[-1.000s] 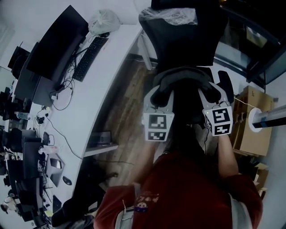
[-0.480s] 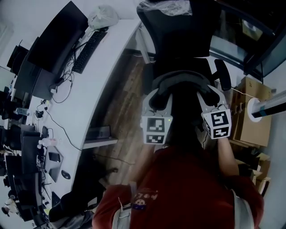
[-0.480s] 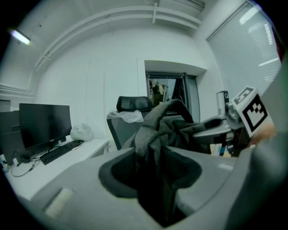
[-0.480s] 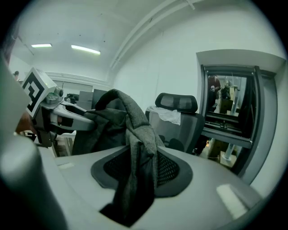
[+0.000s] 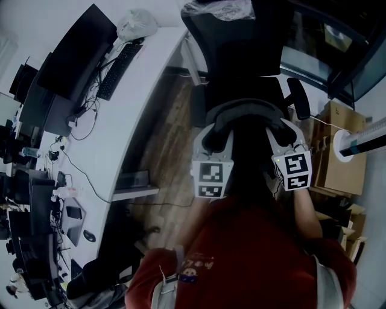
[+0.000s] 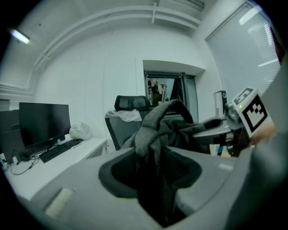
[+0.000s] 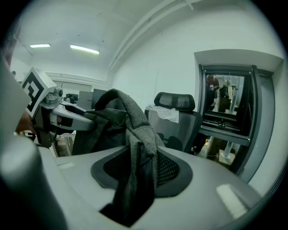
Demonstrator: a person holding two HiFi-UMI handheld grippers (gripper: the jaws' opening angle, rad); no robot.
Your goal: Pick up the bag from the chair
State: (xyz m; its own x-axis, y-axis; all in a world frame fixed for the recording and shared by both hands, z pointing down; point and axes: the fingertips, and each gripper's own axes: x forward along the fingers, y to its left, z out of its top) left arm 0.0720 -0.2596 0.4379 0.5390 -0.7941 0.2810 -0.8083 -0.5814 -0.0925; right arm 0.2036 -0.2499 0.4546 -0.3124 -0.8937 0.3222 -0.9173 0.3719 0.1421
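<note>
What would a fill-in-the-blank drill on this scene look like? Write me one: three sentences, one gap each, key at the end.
The left gripper and the right gripper are each shut on the handle of the ____.
On the desk, the keyboard lies in front of the black ____.
A plastic sheet is draped over the back of the ____.
Missing words: bag; monitor; chair.
</note>
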